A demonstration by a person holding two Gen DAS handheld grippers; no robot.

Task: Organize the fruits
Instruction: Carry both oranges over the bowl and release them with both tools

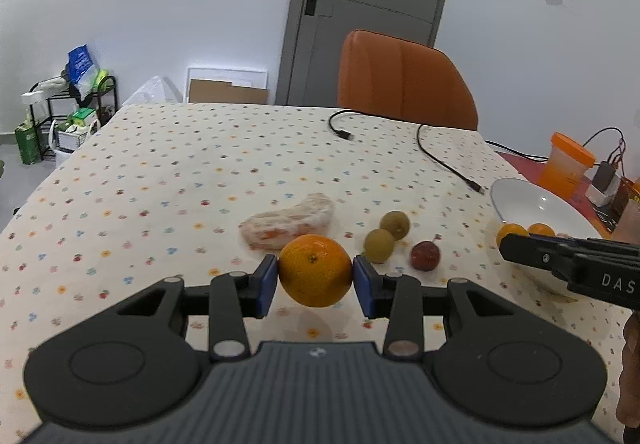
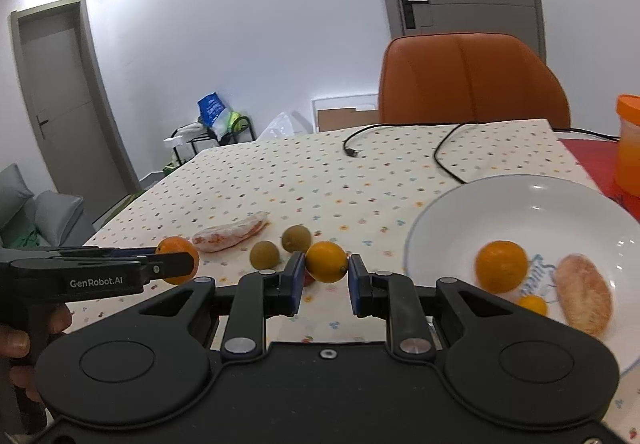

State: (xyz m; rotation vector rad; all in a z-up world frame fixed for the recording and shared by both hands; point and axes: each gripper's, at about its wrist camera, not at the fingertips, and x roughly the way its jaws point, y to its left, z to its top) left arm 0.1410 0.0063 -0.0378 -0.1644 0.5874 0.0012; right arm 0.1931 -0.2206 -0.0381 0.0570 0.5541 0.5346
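Left tongs (image 1: 315, 276) clamp one orange (image 1: 315, 270), lifted off the table (image 1: 160, 171). Right tongs (image 2: 323, 276) clamp one small yellow-orange fruit (image 2: 327, 262), also airborne. We count two green-brown fruits (image 1: 379, 245) touching each other on the table, one dark red fruit (image 1: 425, 255) at their 4 o'clock, one wrapped piece (image 1: 288, 222) at the orange's 11 o'clock. White plate (image 2: 480, 203) holds two orange fruits (image 2: 501, 271) plus one pale oblong piece (image 2: 584, 300).

Plate (image 2: 520, 203) at frame right holds a round fruit (image 2: 501, 271) left of a bread roll (image 2: 584, 300); wrapped packet (image 2: 230, 232) and two small fruits (image 2: 280, 246) lie left of it on the table (image 2: 320, 171), chair (image 2: 468, 79) behind.
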